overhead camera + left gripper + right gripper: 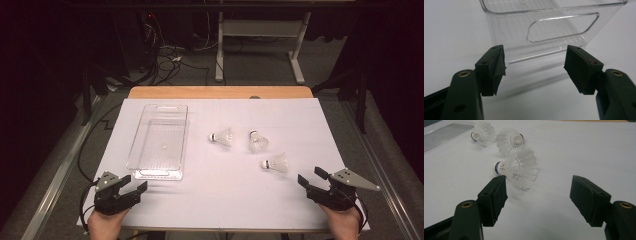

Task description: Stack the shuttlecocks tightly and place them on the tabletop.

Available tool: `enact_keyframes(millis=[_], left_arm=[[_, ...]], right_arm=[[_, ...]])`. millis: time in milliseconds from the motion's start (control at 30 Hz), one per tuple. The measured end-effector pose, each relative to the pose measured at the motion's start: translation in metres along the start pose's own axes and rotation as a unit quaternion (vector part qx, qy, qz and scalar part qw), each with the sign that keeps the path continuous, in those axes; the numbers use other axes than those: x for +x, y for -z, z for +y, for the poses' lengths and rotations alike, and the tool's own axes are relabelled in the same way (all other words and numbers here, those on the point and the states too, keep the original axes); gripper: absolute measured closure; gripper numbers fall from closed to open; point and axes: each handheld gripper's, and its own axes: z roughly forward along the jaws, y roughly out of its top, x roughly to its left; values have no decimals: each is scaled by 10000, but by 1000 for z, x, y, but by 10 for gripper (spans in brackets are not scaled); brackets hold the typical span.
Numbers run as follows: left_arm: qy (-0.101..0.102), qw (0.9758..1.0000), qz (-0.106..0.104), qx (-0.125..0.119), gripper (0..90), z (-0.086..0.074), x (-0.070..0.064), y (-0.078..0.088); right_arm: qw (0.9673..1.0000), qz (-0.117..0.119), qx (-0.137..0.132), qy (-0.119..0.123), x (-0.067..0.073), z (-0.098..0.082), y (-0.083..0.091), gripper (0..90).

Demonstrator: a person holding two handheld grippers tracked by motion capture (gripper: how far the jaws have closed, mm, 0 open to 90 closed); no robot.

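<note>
The fingers (496,195) of the right gripper (539,197) are spread wide with nothing between them, and they are aimed at the nearest shuttlecock (517,168), which lies on its side just ahead of them, cork end turned toward the clear tray. Such a spread is judged to suit the broad feather skirt — a narrower gap would crush or push it aside. In the high view the right gripper (314,181) is held low at the desk's near edge, well apart from the tray, with the nearest shuttlecock (276,163) a little beyond it.

The left gripper (535,67) is likewise held with its fingers (581,67) spread and empty, pointed at the handle-slot end of the clear tray (564,27) and just short of its wall. It is seen in the high view (134,187) just beside the tray's near end, seemingly kept ready to steady the tray.

The clear tray (145,130) is empty and set lengthwise on the white desk (225,195). To its right, near but apart from it, lie the middle shuttlecock (222,136) and the far shuttlecock (258,142) — all three loose and within reach, presumably laid out so that they may be gathered into the tray one by one.
</note>
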Motion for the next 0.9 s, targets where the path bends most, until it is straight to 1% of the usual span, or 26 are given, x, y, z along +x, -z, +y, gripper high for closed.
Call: enact_keyframes(millis=[33, 67, 133, 300, 467, 600, 733, 900], left_arm=[[-20, 10000, -24, 6, 337, 0, 0, 0], [-34, 10000, -35, 15, 337, 0, 0, 0], [-32, 10000, -51, 12, 337, 0, -1, -1], [-24, 10000, -73, 19, 337, 0, -1, -2], [-27, 10000, -67, 37, 337, 0, -2, -2], [-37, 10000, -73, 40, 338, 0, -2, -2], [-45, 9999, -82, 44, 338, 0, -2, -3], [-37, 9999, -89, 50, 338, 0, -2, -3]], right_arm=[[10000, -24, -52, -20, 2, 2, 1, 302], [10000, -21, -58, -44, 3, 2, 0, 302], [10000, 4, -50, -20, 5, 3, -1, 303], [10000, 44, 0, 25, 8, 4, -3, 308], [9998, 123, 58, 122, 13, 6, -8, 307], [9997, 170, 82, 137, 16, 8, -10, 309], [9996, 194, 139, 126, 17, 8, -12, 315], [9991, 207, 281, 232, 21, 9, -17, 311]])
